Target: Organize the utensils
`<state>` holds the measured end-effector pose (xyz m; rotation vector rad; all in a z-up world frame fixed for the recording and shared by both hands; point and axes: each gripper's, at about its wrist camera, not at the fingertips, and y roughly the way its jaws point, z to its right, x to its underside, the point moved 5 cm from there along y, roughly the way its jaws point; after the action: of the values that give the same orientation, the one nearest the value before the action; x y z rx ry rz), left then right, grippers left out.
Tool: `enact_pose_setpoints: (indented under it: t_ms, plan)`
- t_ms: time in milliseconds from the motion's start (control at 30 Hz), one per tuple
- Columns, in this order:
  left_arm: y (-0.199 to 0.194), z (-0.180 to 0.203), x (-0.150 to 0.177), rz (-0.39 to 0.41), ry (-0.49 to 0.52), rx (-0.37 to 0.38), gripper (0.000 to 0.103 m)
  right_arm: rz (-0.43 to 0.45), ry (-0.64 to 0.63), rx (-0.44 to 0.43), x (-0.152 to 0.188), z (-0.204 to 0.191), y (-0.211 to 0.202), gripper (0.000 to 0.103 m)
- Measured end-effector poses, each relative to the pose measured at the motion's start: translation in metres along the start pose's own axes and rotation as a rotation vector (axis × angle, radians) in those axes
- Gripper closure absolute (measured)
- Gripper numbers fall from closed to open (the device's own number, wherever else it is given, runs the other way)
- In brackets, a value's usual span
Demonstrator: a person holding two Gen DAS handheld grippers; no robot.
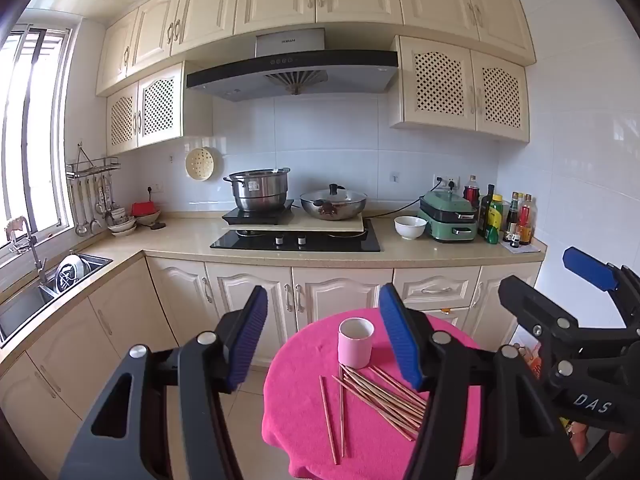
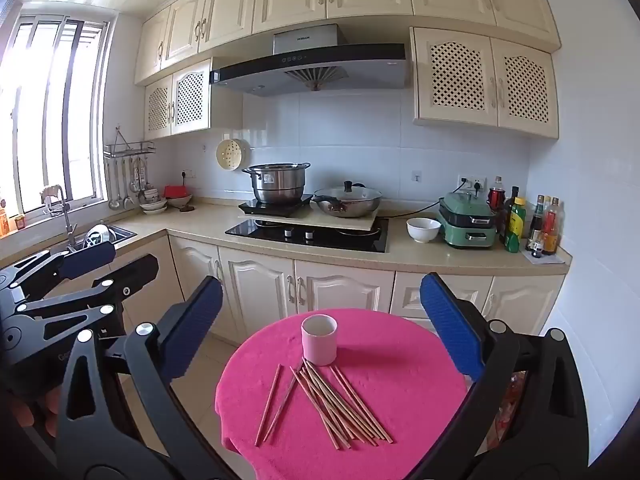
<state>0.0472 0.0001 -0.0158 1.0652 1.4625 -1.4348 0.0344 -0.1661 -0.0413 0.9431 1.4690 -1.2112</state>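
- Now both tools, left tool [image 1: 323,340] and right tool [image 2: 322,328], gape wide, empty.
- We pinch one chopstick [image 2: 269,408] left of the cup [image 2: 319,339], lifting it level.

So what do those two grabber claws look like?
Both the left gripper and the right gripper are black plastic, with round silver bolts. Each finger ends in a flat, ridged blue pad. One has white letters, "DAS".

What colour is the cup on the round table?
Pale pink, white inside; the cup shows best in the right wrist view.
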Motion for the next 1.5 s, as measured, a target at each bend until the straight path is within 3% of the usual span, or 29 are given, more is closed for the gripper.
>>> enact_pose_setpoints:
  t_ms: [1500]
  plan:
    - [0.011, 0.000, 0.004, -0.027, 0.011, 0.012, 0.045, -0.033, 0.013, 0.028, -0.001, 0.010, 0.010, 0.006]
